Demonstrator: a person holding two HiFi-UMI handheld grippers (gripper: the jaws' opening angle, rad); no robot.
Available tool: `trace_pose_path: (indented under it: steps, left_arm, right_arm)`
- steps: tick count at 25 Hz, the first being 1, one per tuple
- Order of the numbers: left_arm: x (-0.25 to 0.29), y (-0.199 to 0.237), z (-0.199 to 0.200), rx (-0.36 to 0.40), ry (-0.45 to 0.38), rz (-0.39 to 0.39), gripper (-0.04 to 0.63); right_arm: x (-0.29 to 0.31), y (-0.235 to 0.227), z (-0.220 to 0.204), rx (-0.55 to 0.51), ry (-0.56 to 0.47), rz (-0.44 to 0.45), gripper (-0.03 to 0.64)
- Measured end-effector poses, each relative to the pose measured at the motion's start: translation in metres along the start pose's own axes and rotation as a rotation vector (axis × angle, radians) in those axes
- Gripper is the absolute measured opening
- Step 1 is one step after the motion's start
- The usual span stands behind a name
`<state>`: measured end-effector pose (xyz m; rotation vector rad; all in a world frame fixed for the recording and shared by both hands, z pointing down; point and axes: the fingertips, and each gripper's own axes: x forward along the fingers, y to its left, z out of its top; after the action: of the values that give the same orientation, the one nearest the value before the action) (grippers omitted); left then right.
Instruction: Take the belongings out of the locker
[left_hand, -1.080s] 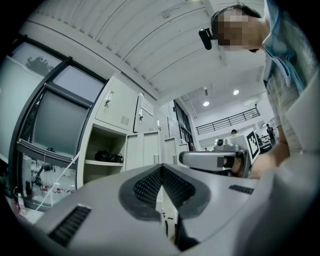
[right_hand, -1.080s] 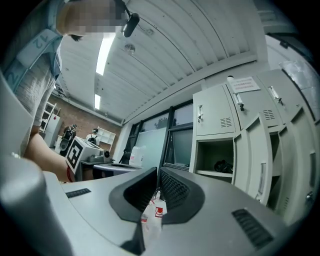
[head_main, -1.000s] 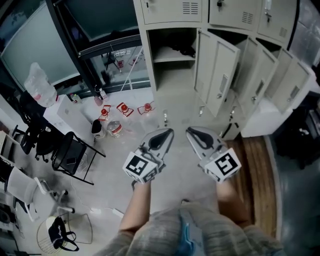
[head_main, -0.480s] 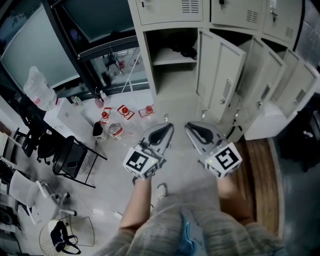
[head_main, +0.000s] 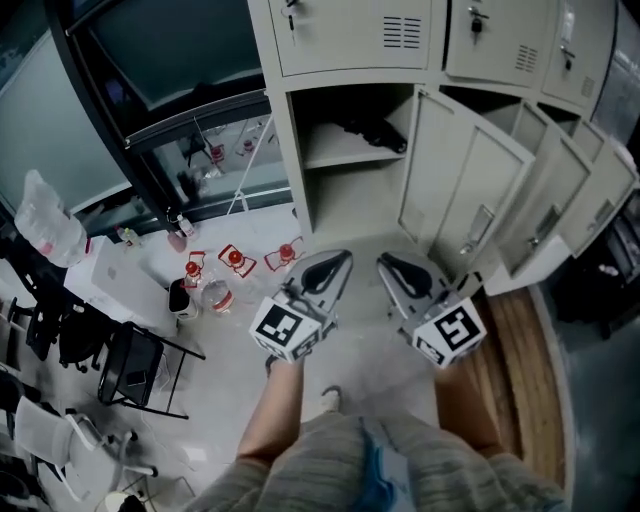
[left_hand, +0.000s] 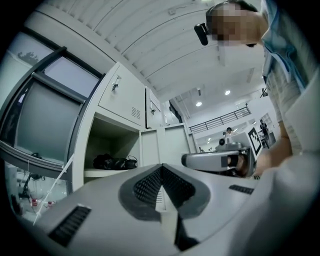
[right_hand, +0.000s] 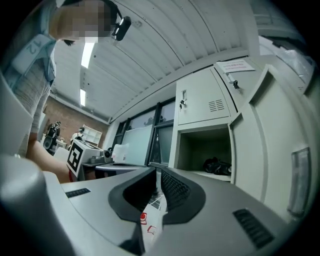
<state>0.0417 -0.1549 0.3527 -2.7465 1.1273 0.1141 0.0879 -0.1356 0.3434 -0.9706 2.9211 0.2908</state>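
Both grippers have come nearer the locker over the last second, and its open compartment now sits larger and more central in the head view. The left gripper (head_main: 342, 259) has its grey jaws pressed together on nothing. The right gripper (head_main: 384, 261) is likewise closed and empty, held just beside the left without touching it. Each carries a cube with a black-and-white square marker (head_main: 288, 330).

Ahead stands the pale grey metal locker bank (head_main: 350, 40), with one door (head_main: 462, 190) swung open to the right. Inside, a bundle of black belongings (head_main: 376, 131) lies on the white upper shelf (head_main: 335, 158), well apart from both grippers. A white paper notice (right_hand: 235, 65) high on the locker bank is too small to read. Small red-and-white items (head_main: 232, 259) lie on the floor to the left.
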Motion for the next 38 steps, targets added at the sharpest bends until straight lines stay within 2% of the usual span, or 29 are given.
trace_pose_path:
  steps: [2, 7, 10, 15, 19, 22, 25, 29, 34, 38]
  left_arm:
    - [0.005, 0.019, -0.003, -0.003, -0.002, -0.018, 0.003]
    - [0.021, 0.059, -0.008, 0.004, 0.015, -0.061, 0.003]
    - [0.033, 0.076, -0.013, 0.023, 0.035, -0.079, 0.003]
    - [0.050, 0.101, -0.017, 0.116, 0.067, -0.088, 0.003]
    - [0.055, 0.119, -0.018, 0.106, 0.076, -0.085, 0.005]
    - [0.055, 0.134, -0.017, 0.105, 0.075, -0.067, 0.005]
    - [0.057, 0.146, -0.015, 0.090, 0.066, -0.037, 0.005]
    - [0.071, 0.154, -0.011, 0.056, 0.048, -0.017, 0.005]
    - [0.085, 0.152, -0.011, -0.037, 0.015, -0.005, 0.006]
    - [0.096, 0.147, -0.016, -0.096, 0.020, -0.015, 0.006]
  right_arm:
    - [0.020, -0.005, -0.002, -0.002, 0.023, -0.015, 0.008]
    - [0.060, -0.019, -0.010, -0.019, 0.095, -0.046, 0.072]
    - [0.075, -0.030, -0.011, -0.048, 0.115, -0.080, 0.074]
    - [0.099, -0.048, -0.010, -0.135, 0.179, -0.132, 0.112]
    - [0.117, -0.068, -0.010, -0.224, 0.282, -0.166, 0.152]
    - [0.131, -0.082, -0.007, -0.290, 0.346, -0.187, 0.152]
    - [0.144, -0.093, -0.005, -0.348, 0.404, -0.192, 0.162]
    - [0.158, -0.114, 0.001, -0.378, 0.410, -0.225, 0.166]
    - [0.177, -0.145, 0.006, -0.374, 0.407, -0.268, 0.166]
    - [0.199, -0.162, 0.003, -0.401, 0.453, -0.268, 0.166]
